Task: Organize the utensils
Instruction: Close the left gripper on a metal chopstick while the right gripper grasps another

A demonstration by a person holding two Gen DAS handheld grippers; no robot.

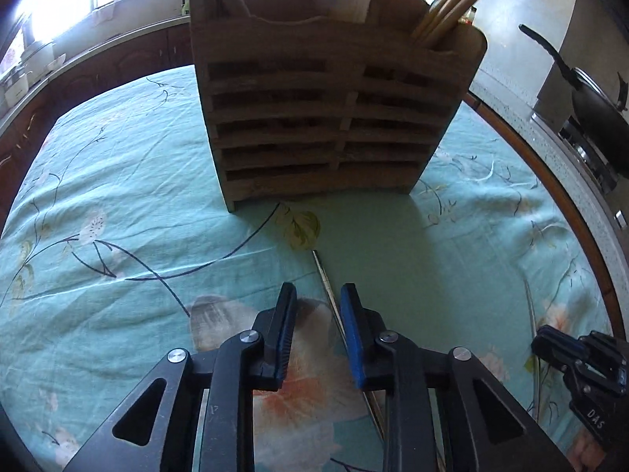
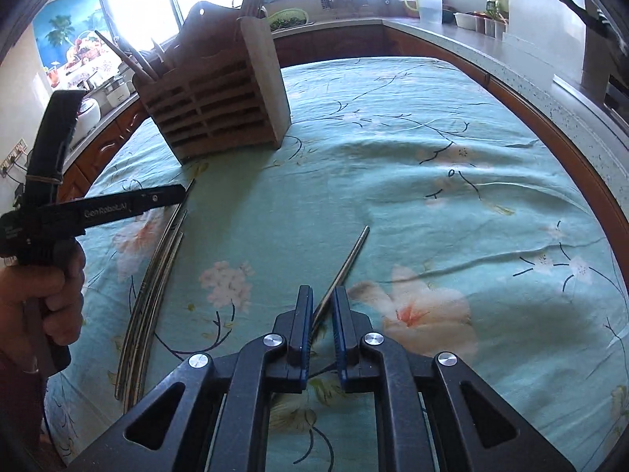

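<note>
On the side of the left gripper (image 2: 173,192), as the right wrist view catches it, we read "GenRobot.AI" in white; the left wrist view shows only "DAS" on the body of the right gripper (image 1: 544,344), low at the right edge. A bare hand (image 2: 43,295) clasps the left tool's handle from below, its fingers wrapped round the grip, and the tool slants down toward the cloth.

In the left wrist view the left gripper (image 1: 318,295) has its jaws narrow, not closed: a metal chopstick (image 1: 334,303) lies on the floral tablecloth (image 1: 118,196) between them, next to the right-hand pad, and we cannot tell whether either pad presses it. From the right wrist view we see that several metal chopsticks (image 2: 157,259) lie bundled there, near the cloth's left edge.

The right gripper (image 2: 323,297) is nearly closed on a single metal chopstick (image 2: 346,259), which juts forward and rightward out of the jaws, its far end just above or on the cloth near the middle.

The wooden utensil holder (image 1: 326,118) stands upright toward the far side of the cloth, bamboo chopsticks (image 1: 448,4) leaning in its right compartment. The left wrist view alone shows a black pan (image 1: 589,110) on the stove beyond the right edge.
</note>
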